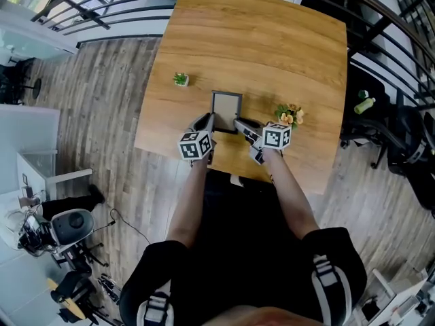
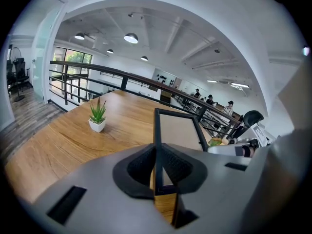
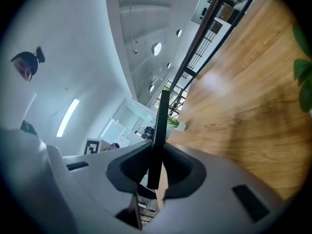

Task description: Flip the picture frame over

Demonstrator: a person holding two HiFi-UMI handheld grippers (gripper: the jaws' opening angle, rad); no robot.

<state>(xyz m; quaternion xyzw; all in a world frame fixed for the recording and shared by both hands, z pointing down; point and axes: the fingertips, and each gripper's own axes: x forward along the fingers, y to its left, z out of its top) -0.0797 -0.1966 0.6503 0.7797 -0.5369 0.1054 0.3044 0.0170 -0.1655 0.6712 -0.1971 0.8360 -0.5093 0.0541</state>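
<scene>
A dark-rimmed picture frame (image 1: 226, 107) with a brownish panel is at the near middle of the wooden table (image 1: 272, 46), held between both grippers. My left gripper (image 1: 211, 121) clamps its left near corner; in the left gripper view the frame's edge (image 2: 157, 130) runs straight between the pads and my left gripper (image 2: 157, 168) is shut on it. My right gripper (image 1: 238, 123) has the right near corner; in the right gripper view the thin dark edge of the frame (image 3: 161, 121) stands tilted between the pads of my right gripper (image 3: 155, 168), which close on it.
A small potted succulent (image 1: 181, 79) (image 2: 97, 116) stands left of the frame. A pot of orange flowers (image 1: 289, 115) sits close to the right gripper. The table's near edge lies just under my hands. Black railings ring the table, and a chair (image 1: 401, 138) stands at the right.
</scene>
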